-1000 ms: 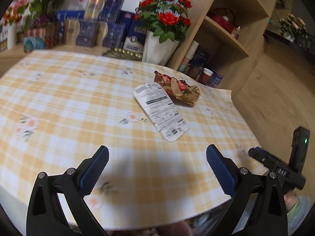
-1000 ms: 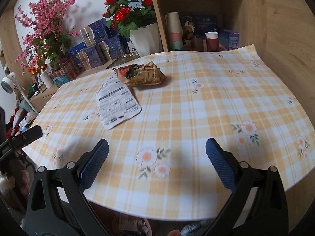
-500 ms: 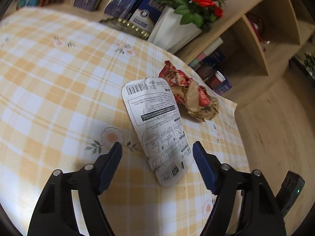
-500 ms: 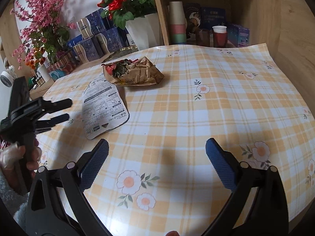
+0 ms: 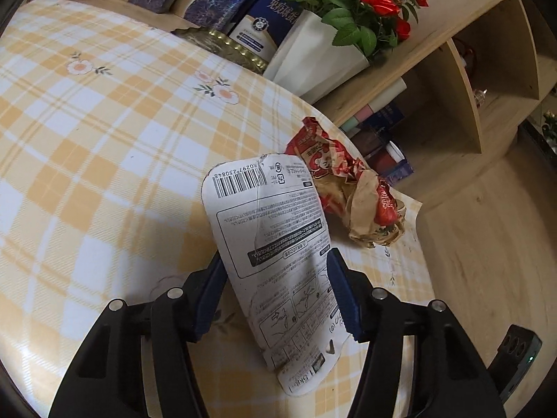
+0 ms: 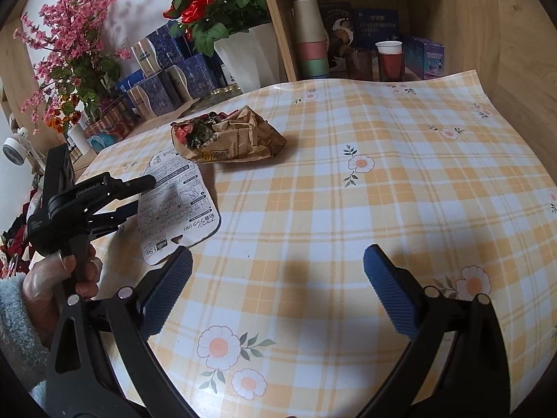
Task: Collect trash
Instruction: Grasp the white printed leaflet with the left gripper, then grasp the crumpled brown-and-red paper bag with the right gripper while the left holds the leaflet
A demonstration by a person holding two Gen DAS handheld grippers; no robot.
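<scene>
Left wrist cam: close, angled down over desk [image 5: 87, 111], facing shelf unit [image 5: 463, 80]. Right wrist cam: farther back, higher, looking across desk [image 6: 348, 209] toward same shelf unit [image 6: 383, 17]. Shared: white printed package [image 5: 275, 244] [image 6: 174, 205], crumpled wrapper [image 5: 351, 188] [image 6: 229, 136], rose pot [image 5: 320, 59] [image 6: 250, 52]. Left hand-held gripper [image 6: 139, 196] seen at left edge in right cam.

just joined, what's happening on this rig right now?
Trash pickup on a checked tablecloth. The left gripper has its fingers on either side of a flat white printed wrapper, which lies on the cloth; whether it is clamped yet is unclear. The right gripper hovers open over bare cloth, holding nothing. A crumpled brown and red wrapper sits untouched just beyond the white one.
</scene>
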